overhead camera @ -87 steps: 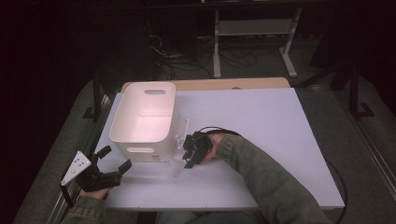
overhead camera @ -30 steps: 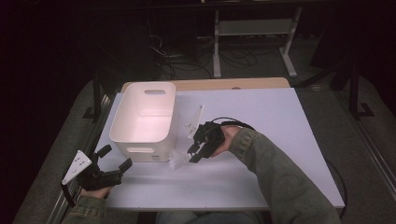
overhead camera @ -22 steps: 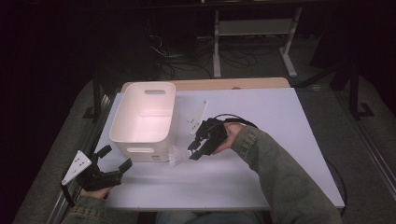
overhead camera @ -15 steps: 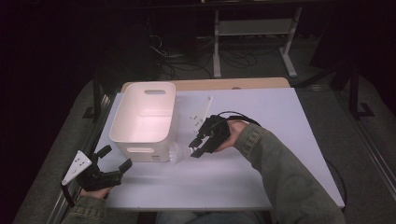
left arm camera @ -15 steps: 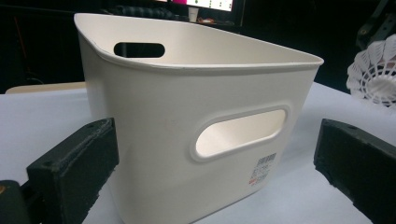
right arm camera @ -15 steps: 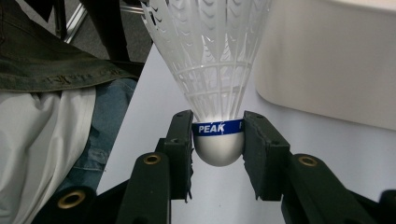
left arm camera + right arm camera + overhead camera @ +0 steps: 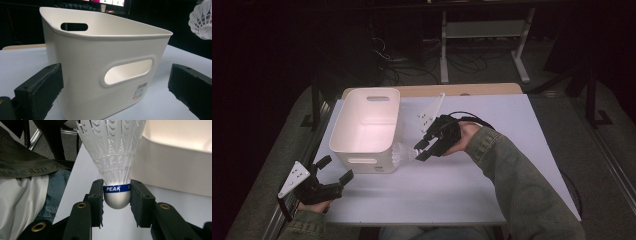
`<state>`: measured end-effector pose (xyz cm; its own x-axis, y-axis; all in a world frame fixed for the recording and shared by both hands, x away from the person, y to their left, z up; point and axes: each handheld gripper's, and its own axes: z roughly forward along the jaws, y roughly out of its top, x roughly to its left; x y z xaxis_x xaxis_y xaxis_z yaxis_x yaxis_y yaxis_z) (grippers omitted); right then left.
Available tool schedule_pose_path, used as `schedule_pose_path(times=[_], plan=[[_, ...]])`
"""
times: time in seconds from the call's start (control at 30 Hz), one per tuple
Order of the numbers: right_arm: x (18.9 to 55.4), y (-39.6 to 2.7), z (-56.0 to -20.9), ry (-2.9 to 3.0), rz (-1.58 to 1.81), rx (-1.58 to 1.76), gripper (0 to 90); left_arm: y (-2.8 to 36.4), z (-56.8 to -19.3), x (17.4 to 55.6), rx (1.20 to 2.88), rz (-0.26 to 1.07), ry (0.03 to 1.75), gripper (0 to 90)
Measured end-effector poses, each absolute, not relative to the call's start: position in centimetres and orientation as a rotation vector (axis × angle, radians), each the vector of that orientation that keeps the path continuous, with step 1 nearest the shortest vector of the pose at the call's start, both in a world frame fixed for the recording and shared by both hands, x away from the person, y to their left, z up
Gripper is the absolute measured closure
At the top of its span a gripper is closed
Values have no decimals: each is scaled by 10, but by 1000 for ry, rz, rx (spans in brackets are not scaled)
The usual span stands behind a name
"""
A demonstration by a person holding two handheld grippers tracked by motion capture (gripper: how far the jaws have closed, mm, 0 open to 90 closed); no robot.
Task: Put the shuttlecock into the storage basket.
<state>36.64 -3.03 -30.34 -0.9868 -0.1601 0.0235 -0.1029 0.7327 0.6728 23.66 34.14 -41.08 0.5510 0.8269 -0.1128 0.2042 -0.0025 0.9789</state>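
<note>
Two grippers in use over white table (image 7: 472,185). Largest item: white bin (image 7: 368,131), open-topped, slot handles on near and far walls, standing on left half of table; barcode sticker low on near wall in left gripper view. Person's right sleeve (image 7: 517,185) comes in from near right edge.

Left gripper (image 7: 331,172) sits at near-left table corner, just near of bin, jaws wide apart w/ nothing between; in left gripper view they frame bin's (image 7: 100,62) near wall, no contact.

Right gripper (image 7: 423,149) is just right of bin's near-right corner, raised off table. Jaws closed partway, pads (image 7: 96,195) clamped on both sides of white shuttlecock (image 7: 113,157) at its cork base, on blue band marked PEAK. Skirt points away from gripper, toward bin. In high view shuttlecock (image 7: 401,154) is at bin's near-right corner; contact w/ wall cannot be told.
</note>
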Motion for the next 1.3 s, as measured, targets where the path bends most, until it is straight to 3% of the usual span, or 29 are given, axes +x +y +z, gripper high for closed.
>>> schedule_pose_path(times=[1.3], plan=[[384, -21, -258, -2882, -1169, 137, 633, 339, -411, 237, 1504, 602, 928, 0]])
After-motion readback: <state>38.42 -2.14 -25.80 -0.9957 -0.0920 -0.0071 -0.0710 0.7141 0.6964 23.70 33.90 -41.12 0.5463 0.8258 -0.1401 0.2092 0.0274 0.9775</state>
